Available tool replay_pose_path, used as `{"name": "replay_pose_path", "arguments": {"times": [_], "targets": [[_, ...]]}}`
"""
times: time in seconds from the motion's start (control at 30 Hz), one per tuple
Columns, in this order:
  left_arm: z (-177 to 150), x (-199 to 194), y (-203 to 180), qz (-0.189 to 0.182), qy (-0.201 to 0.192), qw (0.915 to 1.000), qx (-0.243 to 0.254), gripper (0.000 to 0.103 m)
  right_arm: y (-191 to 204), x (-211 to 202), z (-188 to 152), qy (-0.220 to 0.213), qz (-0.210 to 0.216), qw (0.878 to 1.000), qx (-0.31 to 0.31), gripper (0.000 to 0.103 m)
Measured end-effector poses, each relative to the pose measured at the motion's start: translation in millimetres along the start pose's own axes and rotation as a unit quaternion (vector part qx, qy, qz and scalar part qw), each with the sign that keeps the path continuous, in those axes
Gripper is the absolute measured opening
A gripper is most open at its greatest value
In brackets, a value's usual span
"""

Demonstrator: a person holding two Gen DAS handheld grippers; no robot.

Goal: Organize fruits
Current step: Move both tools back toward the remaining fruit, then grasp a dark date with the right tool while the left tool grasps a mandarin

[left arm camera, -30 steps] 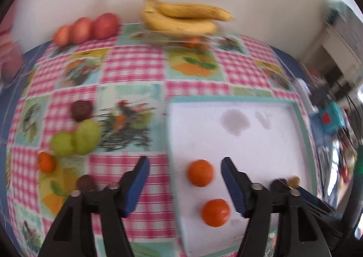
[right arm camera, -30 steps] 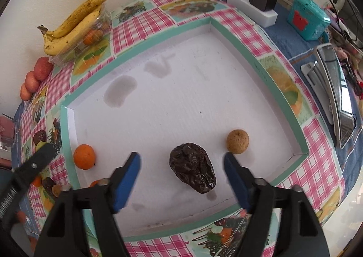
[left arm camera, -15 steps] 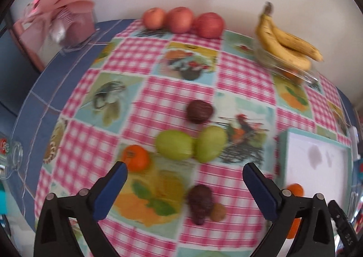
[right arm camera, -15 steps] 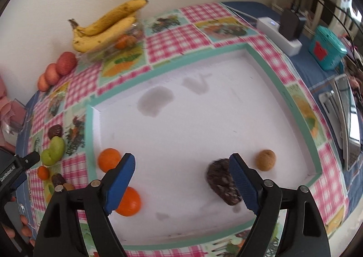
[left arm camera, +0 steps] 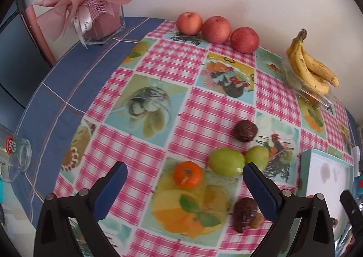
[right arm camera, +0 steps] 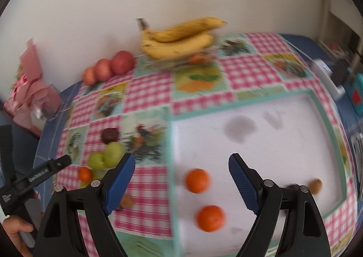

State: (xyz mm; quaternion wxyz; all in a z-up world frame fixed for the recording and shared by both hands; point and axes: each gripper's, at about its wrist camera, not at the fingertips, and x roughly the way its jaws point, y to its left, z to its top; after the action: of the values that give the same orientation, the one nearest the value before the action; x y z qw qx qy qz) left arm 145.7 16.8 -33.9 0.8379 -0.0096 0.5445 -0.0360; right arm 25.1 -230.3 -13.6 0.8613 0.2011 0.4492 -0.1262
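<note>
Hovering wide open and gripping nothing, left tool is framing a tangerine on the bench; right tool, equally spread and empty, is hanging above two oranges in the white tray

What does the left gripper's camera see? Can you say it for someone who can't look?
The open left gripper hangs over a checked tablecloth, with an orange between its fingers. Two green fruits and a dark fruit lie beyond; apples and bananas sit by the wall.
</note>
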Motion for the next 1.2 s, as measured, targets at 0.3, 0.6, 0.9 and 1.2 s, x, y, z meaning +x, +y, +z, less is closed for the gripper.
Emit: {"name": "replay_pose_path", "arguments": {"times": [0.3, 0.6, 0.9, 1.2], "targets": [[14, -16, 48, 0.031, -0.023, 0.9992, -0.006, 0.103, 73, 21, 2, 0.022, 0.04, 0.997, -0.056, 0.085], [19, -18, 87, 0.031, -0.019, 0.9982, -0.048, 0.103, 111, 56, -21, 0.073, 0.038, 0.991, -0.109, 0.085], [12, 19, 63, 0.014, 0.019, 0.9987, -0.045, 0.102, 105, 94, -47, 0.146, 0.017, 0.983, -0.112, 0.082], [2, 43, 36, -0.055, 0.063, 0.9956, -0.042, 0.085, 116, 99, -56, 0.154, 0.022, 0.977, -0.144, 0.057]]}}
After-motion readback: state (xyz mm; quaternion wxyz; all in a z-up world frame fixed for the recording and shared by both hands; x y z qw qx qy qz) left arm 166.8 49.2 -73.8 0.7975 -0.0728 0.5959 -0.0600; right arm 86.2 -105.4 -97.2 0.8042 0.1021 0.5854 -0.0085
